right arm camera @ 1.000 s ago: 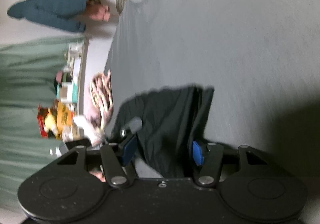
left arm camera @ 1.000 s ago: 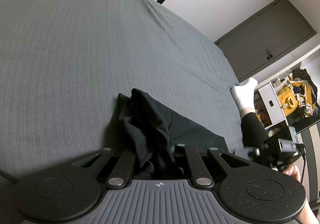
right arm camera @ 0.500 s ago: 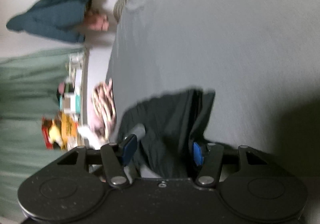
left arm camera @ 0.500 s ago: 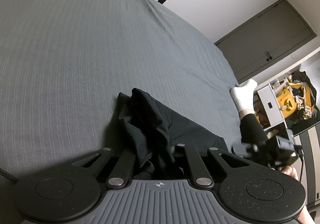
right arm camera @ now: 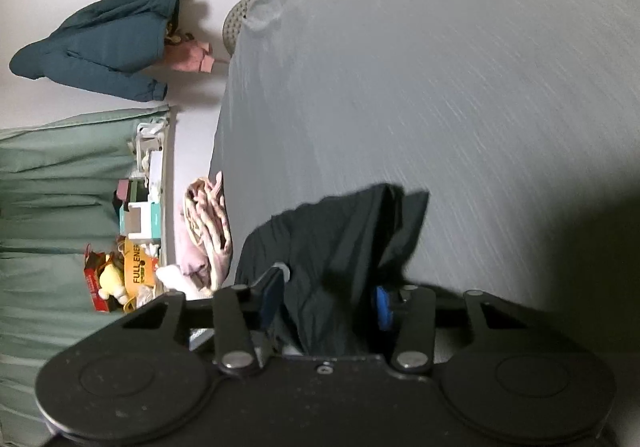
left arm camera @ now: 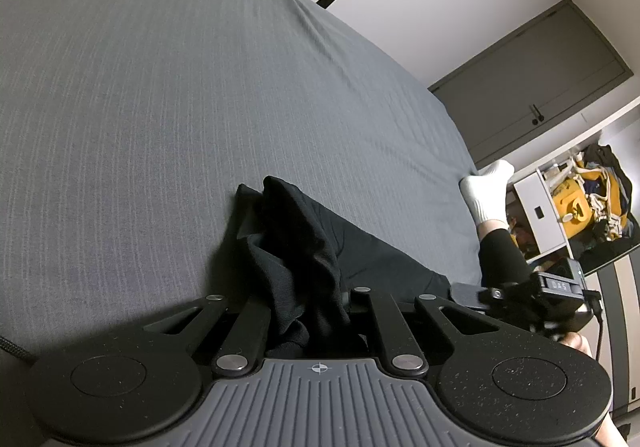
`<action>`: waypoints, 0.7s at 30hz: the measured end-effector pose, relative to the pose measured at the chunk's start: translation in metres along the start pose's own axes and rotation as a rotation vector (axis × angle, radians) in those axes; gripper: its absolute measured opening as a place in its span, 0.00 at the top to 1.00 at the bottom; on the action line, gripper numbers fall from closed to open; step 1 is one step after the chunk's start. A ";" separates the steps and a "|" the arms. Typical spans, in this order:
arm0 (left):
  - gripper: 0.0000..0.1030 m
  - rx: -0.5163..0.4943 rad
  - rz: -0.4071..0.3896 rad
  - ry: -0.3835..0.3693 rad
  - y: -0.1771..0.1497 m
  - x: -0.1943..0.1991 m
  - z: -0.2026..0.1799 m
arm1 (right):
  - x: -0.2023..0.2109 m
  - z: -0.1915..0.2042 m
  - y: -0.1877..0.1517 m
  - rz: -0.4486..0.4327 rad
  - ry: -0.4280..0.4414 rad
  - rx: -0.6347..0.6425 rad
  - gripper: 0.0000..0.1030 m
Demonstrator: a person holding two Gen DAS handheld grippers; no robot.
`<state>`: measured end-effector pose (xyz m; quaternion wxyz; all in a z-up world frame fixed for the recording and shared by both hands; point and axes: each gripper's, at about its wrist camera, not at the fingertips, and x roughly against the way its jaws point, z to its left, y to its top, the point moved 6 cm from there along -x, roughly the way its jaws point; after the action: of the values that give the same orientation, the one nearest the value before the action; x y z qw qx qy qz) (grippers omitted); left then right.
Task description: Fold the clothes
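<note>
A black garment lies bunched on the grey bed. In the left wrist view its folds rise between the fingers of my left gripper, which is shut on the cloth; the cloth hides the fingertips. The right gripper shows at the right edge, close to the garment's other end. In the right wrist view the same black garment hangs between the blue pads of my right gripper, which is shut on a thick bunch of it.
A person's leg in a white sock rests on the bed's right edge. A shelf with a yellow bag and a closet door stand beyond. A pink clothes pile, a teal jacket and a green curtain lie left.
The right wrist view has swung slightly while the garment stayed between its pads. The left gripper has barely moved and keeps its hold.
</note>
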<state>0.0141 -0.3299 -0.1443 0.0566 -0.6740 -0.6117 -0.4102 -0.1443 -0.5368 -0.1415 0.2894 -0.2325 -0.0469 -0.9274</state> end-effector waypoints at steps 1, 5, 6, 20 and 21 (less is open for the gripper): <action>0.92 0.002 -0.001 0.000 0.000 0.000 0.000 | -0.001 0.000 0.000 -0.003 -0.005 0.009 0.61; 0.92 0.008 -0.011 -0.002 0.000 0.000 0.001 | 0.003 -0.010 -0.005 -0.020 -0.040 -0.003 0.93; 0.92 0.008 -0.014 -0.003 -0.001 0.001 0.001 | 0.003 -0.015 -0.006 -0.024 -0.046 -0.020 0.94; 0.92 -0.149 -0.123 0.114 0.004 0.024 -0.026 | 0.013 0.034 -0.024 -0.153 -0.089 0.298 0.93; 0.92 -0.163 -0.137 0.126 0.005 0.029 -0.029 | 0.013 0.039 -0.025 -0.158 -0.080 0.306 0.93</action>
<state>0.0020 -0.3258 -0.1050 0.0116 -0.6057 -0.6163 -0.5032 -0.1521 -0.5144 -0.1000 0.2457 -0.2181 -0.2173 -0.9191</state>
